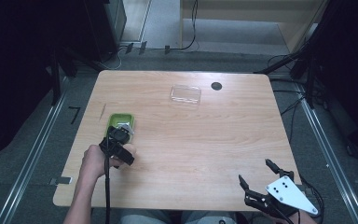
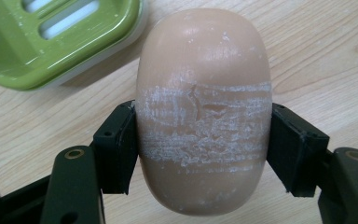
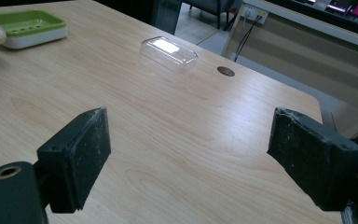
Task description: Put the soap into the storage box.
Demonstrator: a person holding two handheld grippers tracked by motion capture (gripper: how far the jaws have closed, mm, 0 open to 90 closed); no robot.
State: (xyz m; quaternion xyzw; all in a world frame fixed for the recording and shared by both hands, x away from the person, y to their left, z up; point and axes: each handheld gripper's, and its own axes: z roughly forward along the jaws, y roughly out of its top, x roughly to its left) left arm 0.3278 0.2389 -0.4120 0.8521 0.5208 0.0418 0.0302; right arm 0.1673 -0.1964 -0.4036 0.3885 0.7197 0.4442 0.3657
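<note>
High view, left hand: the left hand (image 1: 94, 161) comes in from the bottom edge and holds the left gripper (image 1: 117, 136) pointing forward at the near end of the soap dish (image 1: 116, 118).
Left gripper grip: both pads pinch the soap bar (image 2: 204, 112) across its middle.
Soap bar: tan, oval, scuffed white in a band, just above the table (image 1: 214, 140) and just beside the green soap dish.
Right gripper: the right gripper (image 1: 258, 173) hovers over the table's near right corner, jaws spread wide, nothing between them.
Around: a clear lid (image 1: 186, 94) lies well apart toward the far edge, near a dark round hole (image 1: 216, 86).
Writing: none readable.
</note>
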